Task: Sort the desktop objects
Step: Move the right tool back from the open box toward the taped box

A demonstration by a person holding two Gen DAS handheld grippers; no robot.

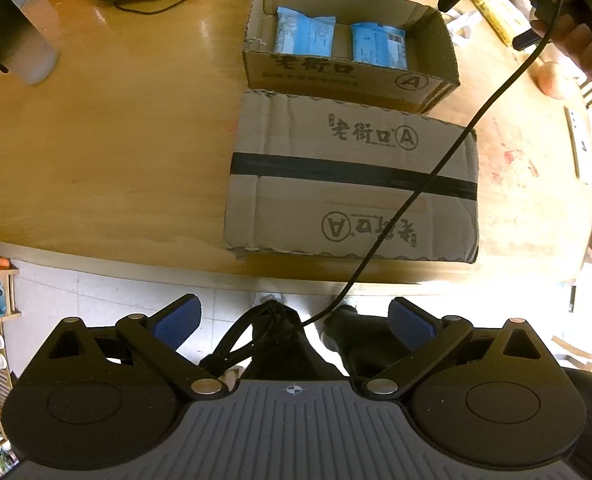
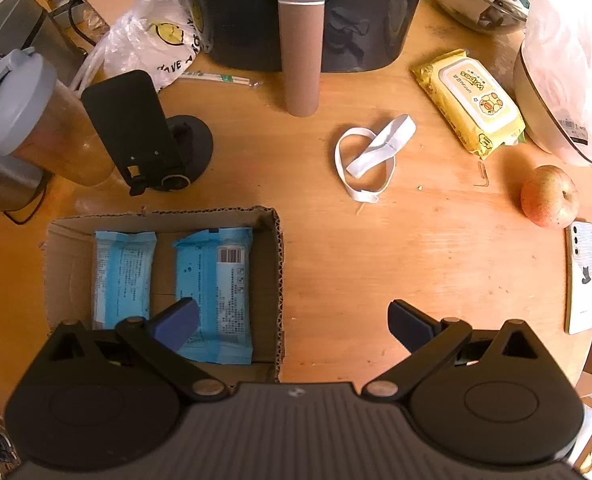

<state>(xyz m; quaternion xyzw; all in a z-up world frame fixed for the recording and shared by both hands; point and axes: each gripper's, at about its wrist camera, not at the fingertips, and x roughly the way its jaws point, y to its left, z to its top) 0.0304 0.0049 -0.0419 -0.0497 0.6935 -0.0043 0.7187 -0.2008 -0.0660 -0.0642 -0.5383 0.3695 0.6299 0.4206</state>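
My left gripper [image 1: 294, 322] and right gripper [image 2: 294, 322] gape wide, holding nothing (both idle); two blue packets [image 2: 214, 292] lie in the open box [image 2: 274, 280], lower left.

A home: air fryer [image 2: 303, 12], apple [image 2: 549, 196] and wipes [image 2: 467, 100] on a wooden table [image 2: 415, 260].

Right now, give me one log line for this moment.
left gripper: open, empty | right gripper: open, empty | open box: two blue packets inside | yellow wipes, apple: on table
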